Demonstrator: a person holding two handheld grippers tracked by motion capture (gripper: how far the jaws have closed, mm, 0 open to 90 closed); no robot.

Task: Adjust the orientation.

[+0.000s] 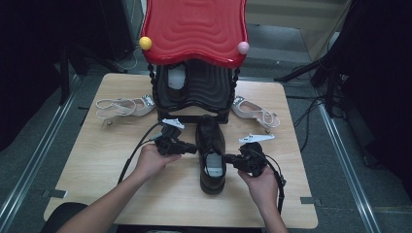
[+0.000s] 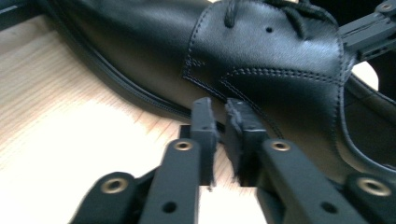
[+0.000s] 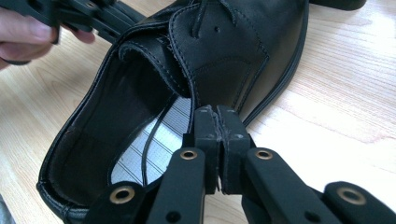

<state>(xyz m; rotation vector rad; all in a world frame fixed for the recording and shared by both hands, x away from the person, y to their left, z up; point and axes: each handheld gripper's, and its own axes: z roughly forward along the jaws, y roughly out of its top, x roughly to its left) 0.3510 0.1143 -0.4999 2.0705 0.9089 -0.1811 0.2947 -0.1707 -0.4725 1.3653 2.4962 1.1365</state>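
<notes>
While the black shoe (image 1: 212,150) lies flat on the table (image 1: 97,160), it is flanked by the left gripper (image 2: 223,112), jaws narrowly parted and empty, and the right gripper (image 3: 217,116), jaws shut; lifting toward the rack (image 1: 194,92) is judged outstanding.

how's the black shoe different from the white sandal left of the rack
The black shoe is a closed leather lace-up standing on its sole at mid-table, toe toward the rack; the white sandal is open and strappy, lying beside the rack. The black shoe sits between both grippers; nothing touches the white sandal. Both rest on the table.
</notes>
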